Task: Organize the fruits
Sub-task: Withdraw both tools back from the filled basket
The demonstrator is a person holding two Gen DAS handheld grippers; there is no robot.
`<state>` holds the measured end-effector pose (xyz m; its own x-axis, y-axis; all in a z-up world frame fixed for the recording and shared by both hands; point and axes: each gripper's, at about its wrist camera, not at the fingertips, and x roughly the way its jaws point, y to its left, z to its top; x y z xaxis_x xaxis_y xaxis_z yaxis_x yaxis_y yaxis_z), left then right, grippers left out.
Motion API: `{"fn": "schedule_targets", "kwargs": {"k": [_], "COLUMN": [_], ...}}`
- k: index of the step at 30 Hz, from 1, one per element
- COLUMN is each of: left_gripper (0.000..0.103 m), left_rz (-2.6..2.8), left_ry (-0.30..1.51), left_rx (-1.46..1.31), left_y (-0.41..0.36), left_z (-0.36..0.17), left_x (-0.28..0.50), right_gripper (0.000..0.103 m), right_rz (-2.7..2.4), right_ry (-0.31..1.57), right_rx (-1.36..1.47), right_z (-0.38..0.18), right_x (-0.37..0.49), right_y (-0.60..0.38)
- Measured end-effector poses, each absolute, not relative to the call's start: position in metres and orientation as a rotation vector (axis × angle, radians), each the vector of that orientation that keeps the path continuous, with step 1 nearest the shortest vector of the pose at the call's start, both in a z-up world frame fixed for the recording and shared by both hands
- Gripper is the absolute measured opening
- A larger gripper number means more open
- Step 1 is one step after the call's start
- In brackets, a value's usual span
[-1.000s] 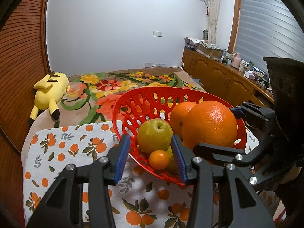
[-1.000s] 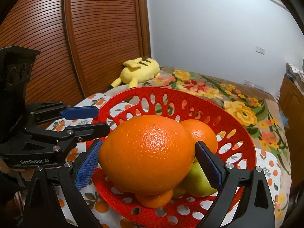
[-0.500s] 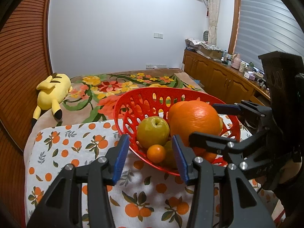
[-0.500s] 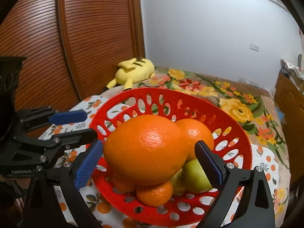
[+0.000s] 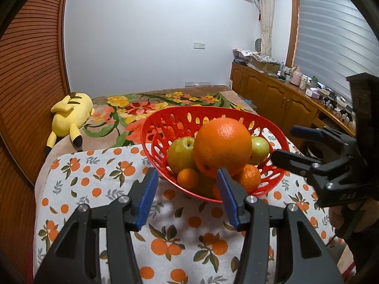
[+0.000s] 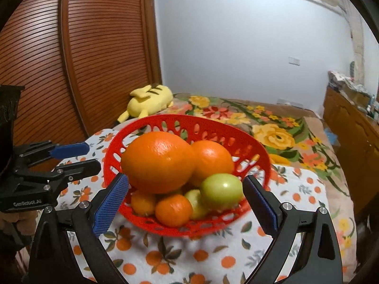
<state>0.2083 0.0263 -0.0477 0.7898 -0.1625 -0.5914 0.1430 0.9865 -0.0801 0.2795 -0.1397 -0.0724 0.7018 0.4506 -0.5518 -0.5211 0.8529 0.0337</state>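
Observation:
A red perforated basket point(image 5: 161, 127) point(image 6: 236, 227) stands on the orange-print tablecloth and holds a pile of fruit. A big orange point(image 5: 222, 145) point(image 6: 157, 162) lies on top, with a second orange point(image 6: 212, 158), green apples point(image 5: 181, 153) point(image 6: 221, 190) and small tangerines point(image 5: 188, 178) point(image 6: 174, 209) around it. My left gripper point(image 5: 187, 197) is open and empty, just in front of the basket. My right gripper point(image 6: 186, 204) is open and empty, its fingers apart on either side of the basket's near rim.
The tablecloth point(image 5: 99, 179) covers a small table in front of a bed with a floral blanket point(image 5: 132, 108). A yellow plush toy point(image 5: 71, 111) lies on the bed. A wooden slatted wall point(image 6: 71, 59) is on the left, wooden cabinets point(image 5: 279, 99) on the right.
My right gripper has let go of the big orange and drawn back; the orange now rests on the fruit pile. My left gripper has also drawn back from the basket.

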Motion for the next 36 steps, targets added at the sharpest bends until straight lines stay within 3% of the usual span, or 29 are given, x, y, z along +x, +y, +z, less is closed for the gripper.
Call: {"fn": "schedule_targets", "kwargs": {"k": [2,3,9,36], "left_gripper": [0.06,0.069,0.084,0.085], "left_rz": [-0.154,-0.151,-0.12,-0.127], "left_ry": [0.638,0.635,0.616,0.578], "left_rx": [-0.018,-0.012,0.03,-0.003], "left_y": [0.022,0.02,0.008,-0.015], "left_z": [-0.05,-0.05,-0.046,-0.027], "left_x": [0.203,0.2,0.183,0.12], "right_gripper": [0.099,0.099,0.1,0.1], "right_rz": [0.521,0.514,0.46,0.37], "right_ry": [0.571,0.568,0.535,0.487], "right_rx": [-0.117,-0.112,-0.076,-0.033], "right_z": [-0.074,-0.073,-0.068,-0.054], "right_x": [0.271,0.267,0.246,0.181], "right_y": [-0.147,-0.149,-0.169,-0.197]}}
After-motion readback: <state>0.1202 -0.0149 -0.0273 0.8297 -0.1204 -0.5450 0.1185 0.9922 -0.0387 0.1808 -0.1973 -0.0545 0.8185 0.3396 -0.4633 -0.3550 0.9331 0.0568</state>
